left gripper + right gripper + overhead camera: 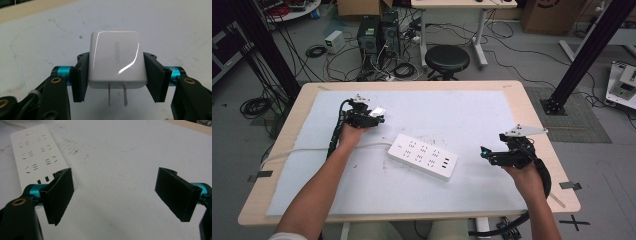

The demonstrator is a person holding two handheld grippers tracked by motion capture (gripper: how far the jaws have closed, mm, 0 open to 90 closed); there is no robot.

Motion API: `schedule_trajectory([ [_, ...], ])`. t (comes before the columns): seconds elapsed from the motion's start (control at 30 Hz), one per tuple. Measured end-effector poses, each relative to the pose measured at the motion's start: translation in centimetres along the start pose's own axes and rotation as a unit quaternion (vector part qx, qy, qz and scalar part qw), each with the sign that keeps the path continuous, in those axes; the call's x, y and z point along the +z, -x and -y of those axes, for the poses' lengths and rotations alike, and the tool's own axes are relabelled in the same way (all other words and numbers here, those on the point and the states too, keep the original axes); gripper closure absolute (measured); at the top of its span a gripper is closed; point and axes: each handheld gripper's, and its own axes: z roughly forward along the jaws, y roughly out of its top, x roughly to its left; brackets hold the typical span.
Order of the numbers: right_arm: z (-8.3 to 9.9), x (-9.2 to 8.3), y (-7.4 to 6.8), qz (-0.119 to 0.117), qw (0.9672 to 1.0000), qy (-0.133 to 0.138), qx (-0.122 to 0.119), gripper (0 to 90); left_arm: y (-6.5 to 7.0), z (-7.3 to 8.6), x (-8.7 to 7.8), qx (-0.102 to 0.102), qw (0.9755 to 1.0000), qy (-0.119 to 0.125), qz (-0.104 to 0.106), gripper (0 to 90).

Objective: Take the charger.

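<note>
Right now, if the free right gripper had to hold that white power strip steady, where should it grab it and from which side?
Probably across the power strip's two long edges, at the USB end nearest the right gripper, coming down from above. It lies flat on the mat, so only its narrow width looks likely to fit between the open jaws, and that end leaves the sockets clear.

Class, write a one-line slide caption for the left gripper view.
Left claw shut on a white charger, prongs toward the camera, above the white mat.
</note>
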Motion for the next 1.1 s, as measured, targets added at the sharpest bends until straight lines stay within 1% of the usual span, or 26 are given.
schedule_trajectory([
  [0.03,0.0,0.0,-0.1,-0.002,1.0000,0.001,-0.002,15.9,0.2,-0.1,-0.5,-0.001,0.9999,0.010,0.000,42.5],
  [0.07,0.0,0.0,-0.2,-0.002,1.0000,0.001,-0.004,15.9,0.3,-0.2,-0.9,-0.001,0.9999,0.016,0.001,42.5],
  [0.1,0.0,0.0,-0.3,-0.003,1.0000,-0.001,-0.002,15.9,0.6,-0.3,-1.6,0.000,0.9997,0.025,0.002,42.5],
  [0.13,0.0,0.0,-0.4,-0.004,1.0000,0.002,-0.008,15.9,0.7,-0.4,-2.1,0.001,0.9996,0.028,0.004,42.5],
  [0.17,0.0,0.0,-0.5,-0.006,1.0000,0.000,-0.006,15.9,0.9,-0.4,-2.5,0.001,0.9995,0.032,0.005,42.5],
  [0.2,0.0,0.0,-0.6,-0.007,0.9999,0.001,-0.009,15.9,1.1,-0.3,-3.2,0.002,0.9992,0.038,0.009,42.5],
  [0.27,0.1,-0.1,-0.9,-0.012,0.9999,0.004,-0.010,15.9,1.5,0.0,-4.2,-0.006,0.9987,0.048,0.017,42.5],
  [0.33,0.1,-0.1,-1.1,-0.016,0.9998,0.006,-0.013,15.9,1.9,0.4,-4.9,-0.004,0.9985,0.051,0.020,42.5],
  [0.37,0.1,-0.1,-1.1,-0.016,0.9998,0.006,-0.013,15.9,1.9,0.4,-4.9,-0.004,0.9985,0.051,0.020,42.5],
  [0.4,0.1,-0.1,-1.2,-0.017,0.9997,0.008,-0.014,15.9,2.3,1.0,-5.9,-0.004,0.9978,0.058,0.031,42.5],
  [0.43,0.2,-0.1,-1.4,-0.019,0.9996,0.010,-0.019,15.9,2.5,1.2,-6.3,-0.005,0.9973,0.064,0.034,42.5],
  [0.57,0.3,-0.1,-2.0,-0.024,0.9994,0.011,-0.023,15.8,3.1,1.9,-7.9,0.002,0.9963,0.077,0.037,42.6],
  [0.63,0.4,-0.2,-2.2,-0.025,0.9992,0.012,-0.028,15.8,3.4,2.1,-8.6,0.002,0.9958,0.083,0.037,42.6],
  [0.8,0.4,-0.9,-2.5,-0.026,0.9989,0.021,-0.032,15.9,4.2,2.9,-10.2,0.011,0.9951,0.091,0.037,42.6],
  [0.87,0.5,-1.2,-2.6,-0.027,0.9988,0.021,-0.034,15.9,4.7,3.1,-10.9,0.021,0.9949,0.092,0.035,42.5],
  [0.93,0.6,-1.3,-2.8,-0.027,0.9988,0.023,-0.034,15.9,5.0,3.5,-11.7,0.030,0.9942,0.095,0.038,42.6],
  [0.97,0.6,-1.3,-2.8,-0.027,0.9988,0.023,-0.034,15.9,5.0,3.5,-11.7,0.030,0.9942,0.095,0.038,42.6],
  [1.0,0.6,-1.3,-2.9,-0.028,0.9987,0.023,-0.035,15.9,5.3,3.8,-12.2,0.033,0.9933,0.102,0.045,42.6],
  [1.03,0.7,-1.3,-3.0,-0.027,0.9987,0.021,-0.038,15.9,5.4,3.9,-12.4,0.035,0.9930,0.103,0.048,42.6],
  [1.1,0.7,-1.3,-3.1,-0.028,0.9984,0.023,-0.043,15.9,5.6,4.0,-12.7,0.034,0.9928,0.104,0.049,42.5],
])
